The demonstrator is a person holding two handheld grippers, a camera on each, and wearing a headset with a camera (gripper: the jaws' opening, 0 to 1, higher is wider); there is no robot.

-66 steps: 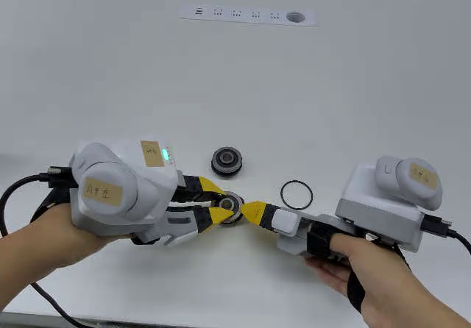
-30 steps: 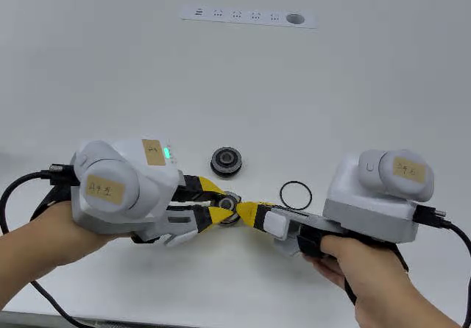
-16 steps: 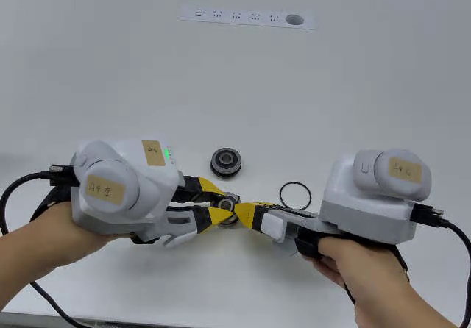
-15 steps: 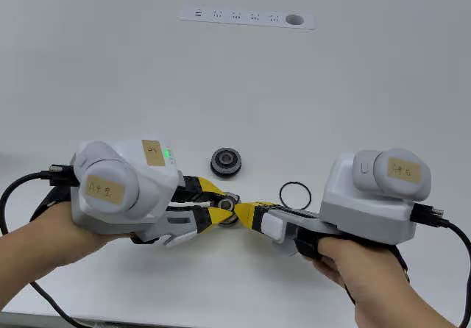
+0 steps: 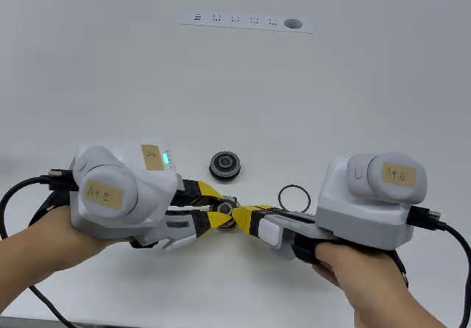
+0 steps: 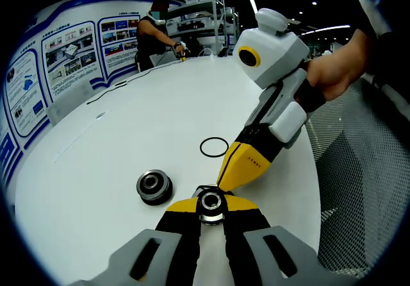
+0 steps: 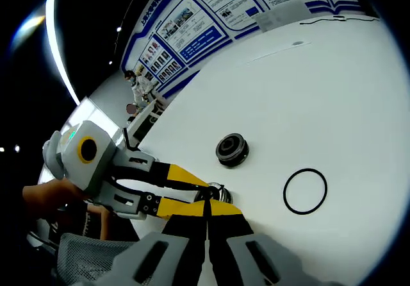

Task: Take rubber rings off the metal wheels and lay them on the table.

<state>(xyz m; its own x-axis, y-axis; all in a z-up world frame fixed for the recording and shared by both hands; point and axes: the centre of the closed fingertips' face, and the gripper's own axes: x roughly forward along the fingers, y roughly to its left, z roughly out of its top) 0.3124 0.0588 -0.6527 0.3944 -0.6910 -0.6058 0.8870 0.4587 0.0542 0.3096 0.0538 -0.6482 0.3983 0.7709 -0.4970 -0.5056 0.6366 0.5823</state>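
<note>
- Closest in, the left claw (image 5: 218,206) is clamped on a metal wheel (image 6: 211,203). The right claw (image 7: 208,204) has its tips pressed together at the wheel's rim, and I can't tell if the rubber ring is actually nipped.
- Risk imo: pull on a thin bite and the ring snaps back, or the wheel twists out of the left claw.
- Further out, a loose ring (image 5: 294,197) lies flat on the tabletop (image 5: 353,100) near a second wheel (image 5: 224,164).

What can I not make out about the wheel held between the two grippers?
Held wheel: whether rubber is on its rim; jaws of the left gripper cover the rim, left gripper view.
Right gripper: what its tips pinch; its own shut jaws hide it, right gripper view.
</note>
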